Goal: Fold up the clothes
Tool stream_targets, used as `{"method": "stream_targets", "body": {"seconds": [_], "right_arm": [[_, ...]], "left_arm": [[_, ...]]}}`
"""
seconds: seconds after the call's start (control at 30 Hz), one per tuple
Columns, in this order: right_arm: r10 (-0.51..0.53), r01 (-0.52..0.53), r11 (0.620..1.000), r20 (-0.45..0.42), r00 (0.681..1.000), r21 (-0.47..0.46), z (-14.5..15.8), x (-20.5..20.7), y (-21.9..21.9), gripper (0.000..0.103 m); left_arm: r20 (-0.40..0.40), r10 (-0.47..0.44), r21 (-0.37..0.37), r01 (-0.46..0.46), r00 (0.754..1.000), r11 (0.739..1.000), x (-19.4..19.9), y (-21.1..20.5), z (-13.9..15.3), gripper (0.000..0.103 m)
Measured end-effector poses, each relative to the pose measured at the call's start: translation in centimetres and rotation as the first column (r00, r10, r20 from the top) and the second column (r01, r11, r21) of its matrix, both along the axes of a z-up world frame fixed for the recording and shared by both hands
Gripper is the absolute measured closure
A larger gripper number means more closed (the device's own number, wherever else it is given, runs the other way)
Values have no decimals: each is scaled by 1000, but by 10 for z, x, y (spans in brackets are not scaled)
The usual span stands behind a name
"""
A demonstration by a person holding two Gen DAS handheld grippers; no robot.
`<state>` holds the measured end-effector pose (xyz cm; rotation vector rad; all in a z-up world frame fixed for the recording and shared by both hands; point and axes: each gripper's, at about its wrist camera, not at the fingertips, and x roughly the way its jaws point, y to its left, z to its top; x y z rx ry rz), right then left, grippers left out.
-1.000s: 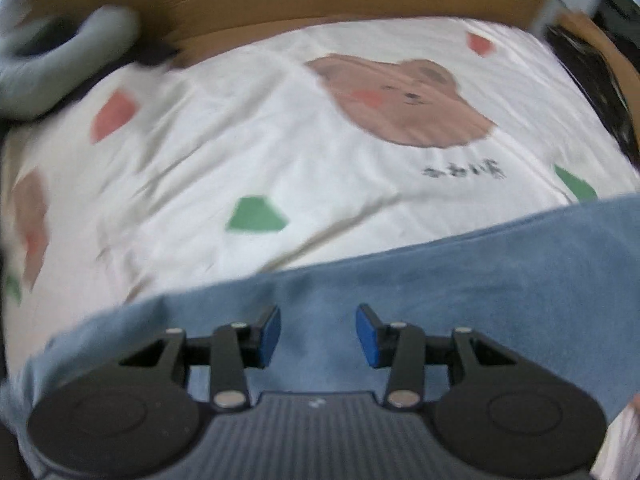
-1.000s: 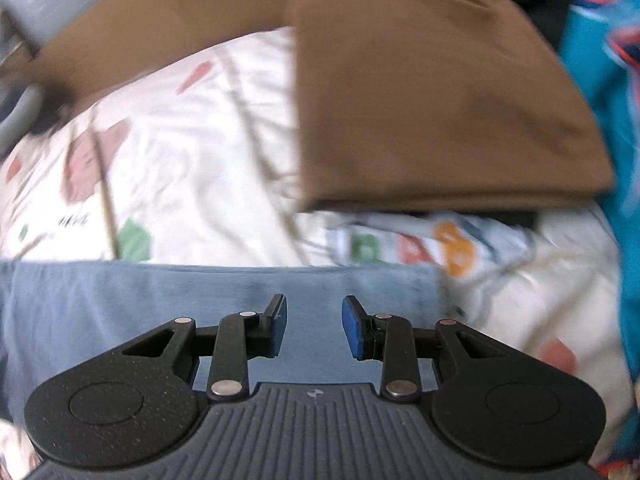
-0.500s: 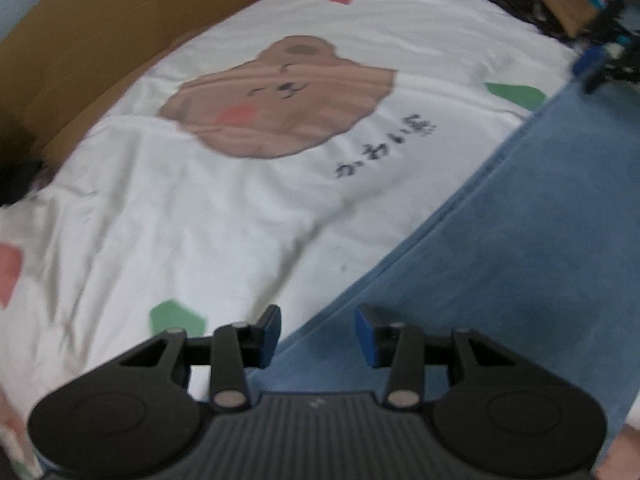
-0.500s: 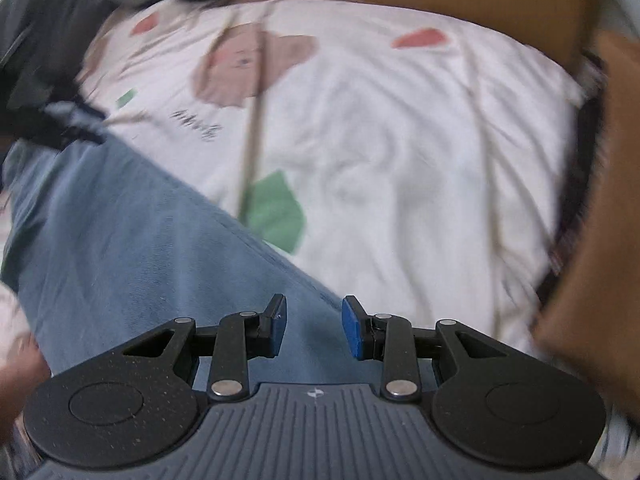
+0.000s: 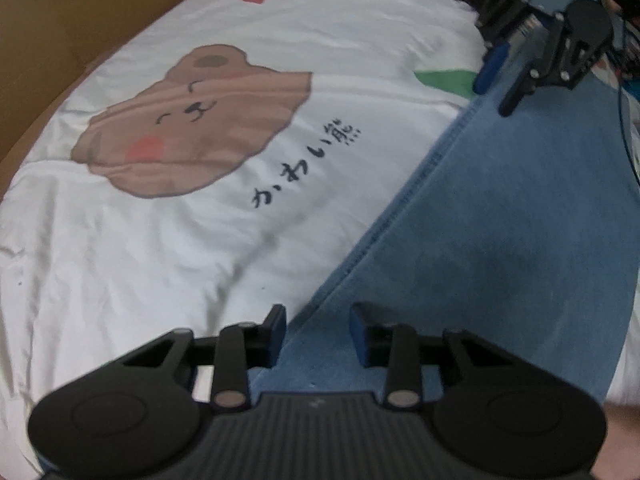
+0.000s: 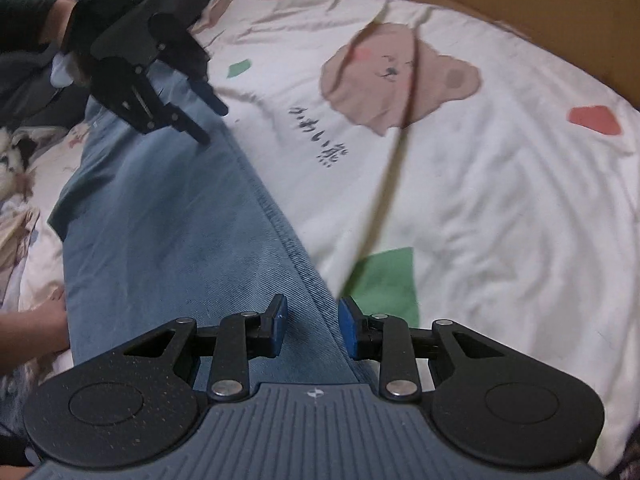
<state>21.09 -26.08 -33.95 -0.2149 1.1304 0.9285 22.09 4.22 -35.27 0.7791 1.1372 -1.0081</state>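
Denim of the blue jeans point(image 5: 500, 220) lies flat on the bear-print bedsheet point(image 6: 500, 184), its seam between the closing left gripper point(image 5: 318, 332) and the parted, unclenched right gripper point(image 6: 312, 326); only the right view shows a sleeve point(image 6: 20, 12).

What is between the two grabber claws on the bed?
Only the blue jeans. Their stitched edge runs from the left gripper up to the right gripper, with nothing lying on that stretch. The left wrist view shows it best.

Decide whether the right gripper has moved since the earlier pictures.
Yes. The right gripper has swung away from the brown folded cloth to the blue garment's stitched edge near the bear print.
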Motion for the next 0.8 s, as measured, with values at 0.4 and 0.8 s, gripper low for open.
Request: {"method": "stream_targets", "body": {"seconds": [0.4, 0.8], "right_arm": [[87, -85, 995, -29, 996, 43, -6, 12, 12, 78], [166, -164, 986, -68, 984, 31, -12, 17, 31, 79]], "left_arm": [[0, -75, 27, 75, 997, 997, -1, 0, -10, 70], [43, -148, 25, 147, 988, 989, -5, 6, 9, 99]]}}
